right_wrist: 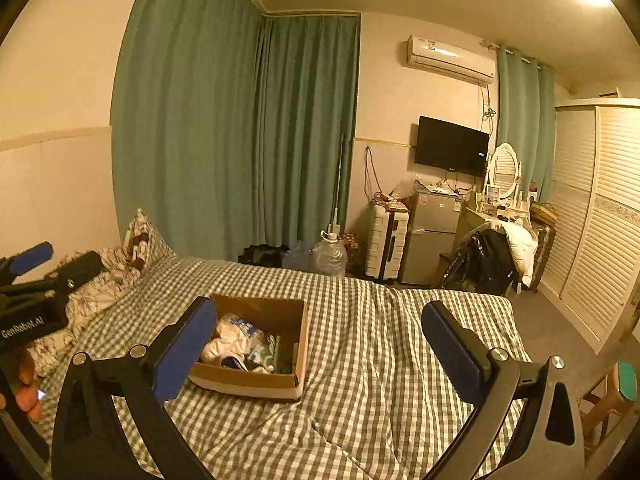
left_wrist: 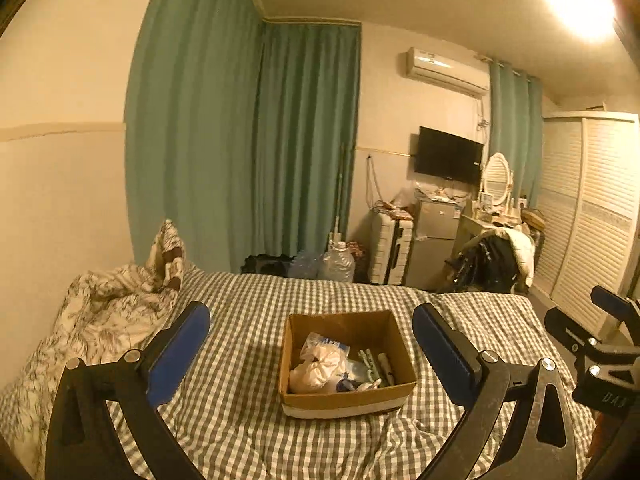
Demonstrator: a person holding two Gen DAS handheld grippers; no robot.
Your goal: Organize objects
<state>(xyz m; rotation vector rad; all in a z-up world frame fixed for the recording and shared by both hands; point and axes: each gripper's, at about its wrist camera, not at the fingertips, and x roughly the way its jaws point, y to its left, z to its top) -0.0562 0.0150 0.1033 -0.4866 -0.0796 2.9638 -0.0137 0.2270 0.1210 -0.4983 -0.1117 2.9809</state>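
An open cardboard box (left_wrist: 386, 392) sits on the checked bedspread (left_wrist: 256, 304). Inside lie crumpled white bags (left_wrist: 318, 368), several markers (left_wrist: 374, 362) and small items. My left gripper (left_wrist: 312, 316) hangs above and in front of the box, wide open, nothing between its blue pads. My right gripper (left_wrist: 612, 300) shows at that view's right edge. In the right wrist view the box (right_wrist: 298, 344) lies behind the left finger, and my right gripper (right_wrist: 320, 308) stands wide open and empty over the bedspread (right_wrist: 380, 320). The left gripper (right_wrist: 32, 258) is at the left edge, a hand (right_wrist: 24, 398) below it.
A rumpled leaf-print quilt (left_wrist: 104, 312) and pillow (left_wrist: 168, 248) lie at the bed's left. Beyond the bed stand water jugs (left_wrist: 338, 262), a white suitcase (left_wrist: 390, 254), a small fridge (left_wrist: 434, 240), a clothes-draped chair (left_wrist: 496, 260) and a louvred wardrobe (left_wrist: 592, 220). A stool (right_wrist: 612, 396) is at the right.
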